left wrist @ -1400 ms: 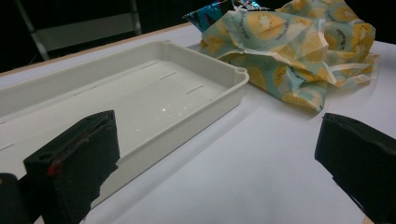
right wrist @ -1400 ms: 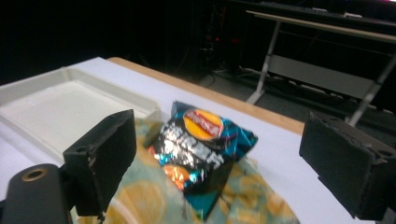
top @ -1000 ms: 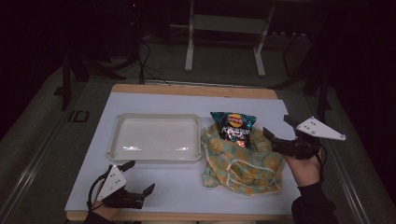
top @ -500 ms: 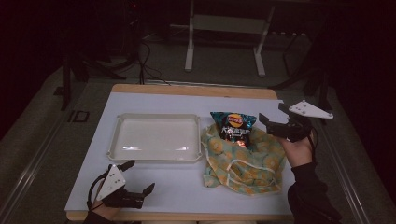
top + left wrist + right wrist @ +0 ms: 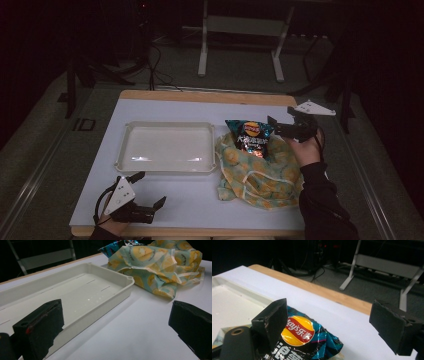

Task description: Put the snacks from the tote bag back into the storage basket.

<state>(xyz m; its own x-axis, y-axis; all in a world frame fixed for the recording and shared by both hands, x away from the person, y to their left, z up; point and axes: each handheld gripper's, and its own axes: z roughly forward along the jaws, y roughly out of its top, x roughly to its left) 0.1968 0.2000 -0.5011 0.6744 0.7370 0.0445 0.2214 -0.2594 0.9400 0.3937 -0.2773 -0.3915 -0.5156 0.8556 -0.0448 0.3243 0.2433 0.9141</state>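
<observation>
We are resting the left gripper (image 5: 145, 192) on the near left corner of the table (image 5: 165, 105), its 2 jaws standing wide apart and clamping nothing; in the left gripper view they are framing bare tabletop just in front of the white tray (image 5: 105, 290). The tray (image 5: 165, 147) is sitting empty at the left-centre of the table, with the fruit-print cloth bag (image 5: 260, 172) crumpled just beside its right edge. On top of that bag, toward its far end, the chip packet (image 5: 250, 136) is lying with its logo facing up.

Further right, we are holding the right gripper (image 5: 279, 126) just beside the packet's right edge, jaws apart and gripping nothing. In the right gripper view the chip packet (image 5: 304, 340) is showing low between the 2 jaws, closer to the left one, which is overlapping its edge.

We judge that we are in the approach step, lining up on the packet before picking it up. The next move, as we are reading it, calls for lowering the right gripper so both jaws straddle the crinkled top edge, then closing gently enough not to crush the contents, and keeping the cloth out of the bite.
</observation>
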